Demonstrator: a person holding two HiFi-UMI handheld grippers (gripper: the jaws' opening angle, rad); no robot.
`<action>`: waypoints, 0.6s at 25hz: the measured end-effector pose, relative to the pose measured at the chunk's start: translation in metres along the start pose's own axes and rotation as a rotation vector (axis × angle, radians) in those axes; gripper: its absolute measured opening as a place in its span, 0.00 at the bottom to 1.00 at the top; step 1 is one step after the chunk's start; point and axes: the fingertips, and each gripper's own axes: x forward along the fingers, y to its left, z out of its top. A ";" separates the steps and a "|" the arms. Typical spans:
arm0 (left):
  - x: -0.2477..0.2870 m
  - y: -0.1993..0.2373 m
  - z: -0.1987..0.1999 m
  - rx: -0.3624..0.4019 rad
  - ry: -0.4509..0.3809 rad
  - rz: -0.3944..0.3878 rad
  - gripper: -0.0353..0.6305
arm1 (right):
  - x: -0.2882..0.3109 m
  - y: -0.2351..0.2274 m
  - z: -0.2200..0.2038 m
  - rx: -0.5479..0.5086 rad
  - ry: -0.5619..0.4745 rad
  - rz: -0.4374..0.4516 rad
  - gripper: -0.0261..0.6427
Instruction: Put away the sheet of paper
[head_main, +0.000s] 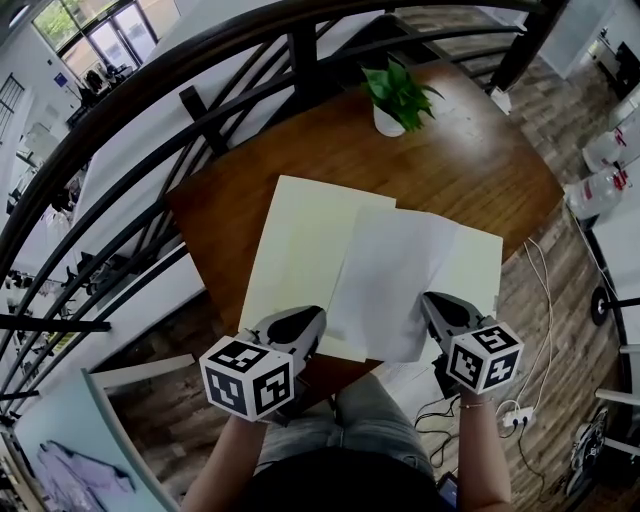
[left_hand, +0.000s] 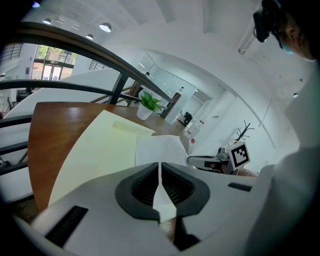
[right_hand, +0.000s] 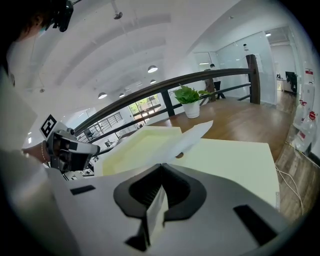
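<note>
Since the sheet of paper (head_main: 398, 275) looks thin, light and floppy, the left tongs (head_main: 310, 322) and right tongs (head_main: 432, 304) are each clamped on a near corner.

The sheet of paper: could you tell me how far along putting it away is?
Done: the yellow folder lies open on the table. In hand: the left gripper and right gripper each pinch the near edge of the sheet of paper over it. Left: laying it inside, letting go, probably closing the folder.

Open cream folder (head_main: 300, 250) on table (head_main: 460, 160), sheet of paper (head_main: 395, 285) over it, left hand-held gripper (head_main: 318, 318), right hand-held gripper (head_main: 428, 300) at near corners
</note>
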 end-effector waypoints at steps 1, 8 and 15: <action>0.000 0.000 0.000 -0.002 -0.001 0.002 0.10 | 0.002 0.001 0.000 0.001 0.001 0.002 0.08; -0.002 0.005 0.000 -0.016 -0.007 0.022 0.10 | 0.017 0.006 0.000 0.034 0.008 0.047 0.08; -0.003 0.007 0.002 -0.034 -0.013 0.035 0.10 | 0.031 0.010 0.002 0.064 0.015 0.078 0.08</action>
